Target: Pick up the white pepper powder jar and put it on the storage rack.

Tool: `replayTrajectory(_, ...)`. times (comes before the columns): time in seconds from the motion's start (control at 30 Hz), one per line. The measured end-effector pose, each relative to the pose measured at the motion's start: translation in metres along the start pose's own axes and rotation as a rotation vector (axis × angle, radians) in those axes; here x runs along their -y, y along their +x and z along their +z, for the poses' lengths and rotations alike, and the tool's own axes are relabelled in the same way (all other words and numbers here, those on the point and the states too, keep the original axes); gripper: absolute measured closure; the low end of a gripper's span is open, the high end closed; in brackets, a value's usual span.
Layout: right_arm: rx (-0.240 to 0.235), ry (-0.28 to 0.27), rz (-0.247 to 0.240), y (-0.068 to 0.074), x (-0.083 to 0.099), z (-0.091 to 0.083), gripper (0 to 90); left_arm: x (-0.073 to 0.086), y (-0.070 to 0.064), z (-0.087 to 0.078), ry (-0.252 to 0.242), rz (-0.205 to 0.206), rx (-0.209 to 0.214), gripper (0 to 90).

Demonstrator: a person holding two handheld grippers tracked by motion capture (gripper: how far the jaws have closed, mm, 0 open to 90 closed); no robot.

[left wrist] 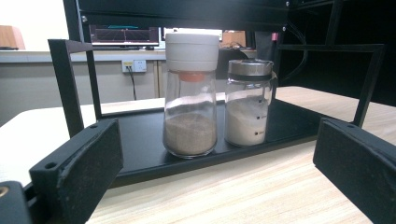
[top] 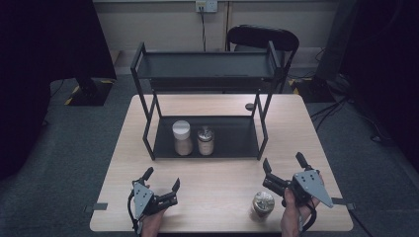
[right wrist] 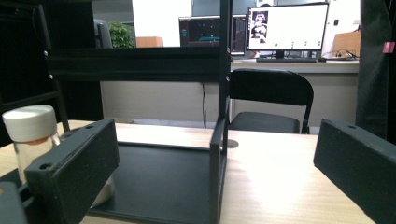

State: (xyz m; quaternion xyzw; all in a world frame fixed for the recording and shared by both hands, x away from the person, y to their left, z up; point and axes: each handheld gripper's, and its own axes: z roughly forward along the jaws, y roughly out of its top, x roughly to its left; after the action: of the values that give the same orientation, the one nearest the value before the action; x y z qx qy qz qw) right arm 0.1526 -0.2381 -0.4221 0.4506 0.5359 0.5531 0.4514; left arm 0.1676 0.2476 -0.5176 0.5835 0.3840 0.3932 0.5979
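A black two-tier rack (top: 205,143) stands on the wooden table (top: 123,148). On its lower shelf sit a white-capped jar of brown powder (top: 182,138) (left wrist: 190,95) and a steel-capped jar of white powder (top: 205,140) (left wrist: 247,103), side by side. A third jar with a metal lid (top: 263,203) stands near the table's front edge, just left of my right gripper (top: 285,166), which is open and empty. My left gripper (top: 161,178) is open at the front left, facing the two shelf jars. The white-capped jar (right wrist: 31,135) also peeks past the left jaw in the right gripper view.
A black chair (top: 263,38) (right wrist: 271,100) stands behind the table. A small dark disc (top: 249,106) lies on the table behind the rack. The rack's upper shelf (top: 205,66) holds nothing. Bare tabletop lies between the grippers and on both sides of the rack.
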Motion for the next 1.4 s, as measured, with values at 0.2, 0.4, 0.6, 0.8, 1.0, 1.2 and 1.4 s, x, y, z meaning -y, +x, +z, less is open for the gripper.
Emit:
replayTrajectory(0.2,0.021,0.018,0.007,-0.004,0.011,0.002,0.0,0.0,0.0,0.0,0.0,0.0,0.001,0.7)
replayTrajectory(0.4,0.039,0.027,0.017,-0.007,0.022,0.005,0.0,0.0,0.0,0.0,0.0,0.0,0.001,0.7)
replayTrajectory(0.6,0.061,0.033,0.024,-0.009,0.033,0.006,0.3,0.0,0.0,0.0,0.0,0.0,0.001,0.7)
replayTrajectory(0.8,0.083,0.046,0.01,-0.008,0.043,0.007,0.5,0.0,0.0,0.0,0.0,-0.001,0.0,0.7)
replayTrajectory(1.0,0.097,0.056,0.003,-0.009,0.053,0.008,0.5,0.0,0.0,0.0,0.0,-0.001,0.0,0.7)
replayTrajectory(1.2,0.104,0.053,-0.004,-0.01,0.063,0.007,0.5,0.0,0.0,-0.001,0.0,-0.001,-0.001,0.7)
replayTrajectory(1.4,0.106,0.06,-0.001,-0.011,0.072,0.007,0.5,0.0,0.0,-0.001,0.0,-0.001,-0.001,0.6)
